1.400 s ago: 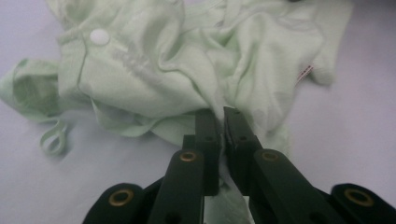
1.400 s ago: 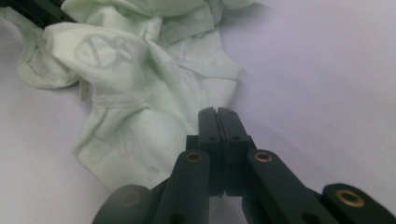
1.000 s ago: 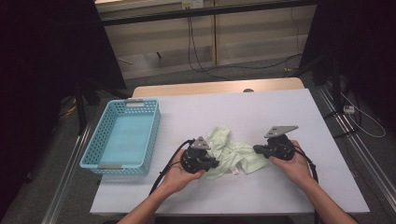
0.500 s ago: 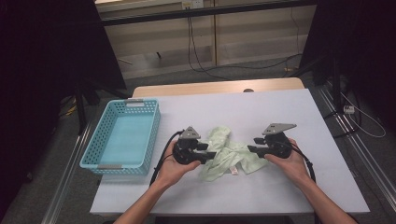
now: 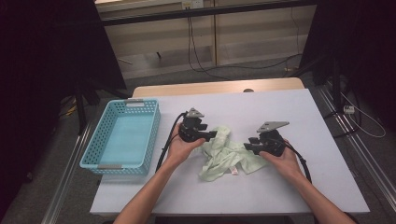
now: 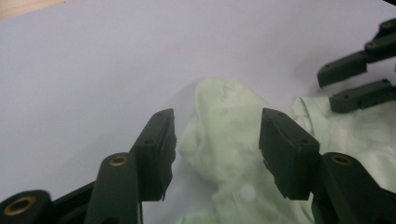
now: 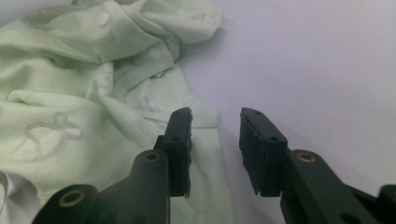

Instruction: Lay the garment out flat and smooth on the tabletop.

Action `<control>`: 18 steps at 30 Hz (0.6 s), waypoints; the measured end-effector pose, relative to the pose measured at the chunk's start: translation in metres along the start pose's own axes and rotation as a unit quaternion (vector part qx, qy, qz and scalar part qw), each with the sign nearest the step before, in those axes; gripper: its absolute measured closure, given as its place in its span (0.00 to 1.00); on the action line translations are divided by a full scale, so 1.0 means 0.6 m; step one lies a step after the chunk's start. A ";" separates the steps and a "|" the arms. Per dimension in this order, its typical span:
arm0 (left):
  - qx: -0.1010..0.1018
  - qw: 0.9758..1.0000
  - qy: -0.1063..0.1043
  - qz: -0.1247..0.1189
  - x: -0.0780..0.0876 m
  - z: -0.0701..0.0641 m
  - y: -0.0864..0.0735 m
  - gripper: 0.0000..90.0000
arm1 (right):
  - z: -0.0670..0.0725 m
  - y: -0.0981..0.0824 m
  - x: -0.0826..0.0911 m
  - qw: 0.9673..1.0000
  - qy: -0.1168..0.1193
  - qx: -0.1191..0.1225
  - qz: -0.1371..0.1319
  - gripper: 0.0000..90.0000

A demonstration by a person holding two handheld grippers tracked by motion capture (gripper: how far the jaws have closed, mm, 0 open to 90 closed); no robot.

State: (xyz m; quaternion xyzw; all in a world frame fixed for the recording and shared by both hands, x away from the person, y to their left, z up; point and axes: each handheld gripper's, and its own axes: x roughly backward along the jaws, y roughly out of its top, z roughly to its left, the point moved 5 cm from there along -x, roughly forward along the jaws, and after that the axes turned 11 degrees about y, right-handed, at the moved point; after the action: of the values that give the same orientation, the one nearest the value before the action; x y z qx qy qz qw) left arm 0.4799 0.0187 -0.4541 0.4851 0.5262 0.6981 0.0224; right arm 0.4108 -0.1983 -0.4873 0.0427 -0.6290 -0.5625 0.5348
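Garment [image 5: 224, 156], pale green, lies crumpled on tabletop [image 5: 327, 186]. My left gripper [image 6: 217, 140] and right gripper [image 7: 215, 140], fingers just released, flank it for regrasping.

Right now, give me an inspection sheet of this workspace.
Surface: white table, flat, no spills seen.
Job's things: crumpled pale green garment at table centre.
Clutter: blue basket at the left edge, nothing seen inside.
Tools: left tool open, jaws just opening, garment fold between them unpinched; right tool open over the garment's edge, jaws just closing.
Cables: black cable trails from the left tool.
Surroundings: floor cables beyond the table.
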 end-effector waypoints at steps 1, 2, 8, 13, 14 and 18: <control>0.003 1.000 0.002 0.000 -0.006 0.002 0.002 0.53 | 0.000 -0.001 -0.001 1.000 0.001 0.001 0.003 0.75; 0.009 1.000 0.002 0.005 -0.012 0.003 0.002 0.55 | 0.000 -0.002 -0.002 1.000 -0.001 -0.001 0.005 0.75; 0.027 0.998 0.022 0.054 -0.050 0.013 -0.022 0.60 | 0.000 -0.007 -0.008 1.000 -0.003 -0.009 0.017 0.75; 0.026 0.997 0.025 0.067 -0.045 0.006 -0.031 0.93 | 0.001 -0.007 -0.007 1.000 -0.002 -0.003 0.019 0.91; 0.025 0.997 0.023 0.067 -0.040 0.006 -0.031 0.98 | 0.002 -0.007 -0.007 1.000 0.003 -0.004 0.020 0.96; 0.019 0.997 0.031 0.062 -0.020 0.011 -0.033 0.99 | 0.008 -0.006 -0.008 1.000 0.004 0.005 0.026 1.00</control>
State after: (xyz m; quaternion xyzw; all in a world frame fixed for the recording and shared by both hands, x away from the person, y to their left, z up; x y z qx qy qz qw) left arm 0.4816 0.0257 -0.4769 0.4953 0.5085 0.7028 -0.0466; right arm 0.4075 -0.1935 -0.4921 0.0309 -0.6304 -0.5452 0.5517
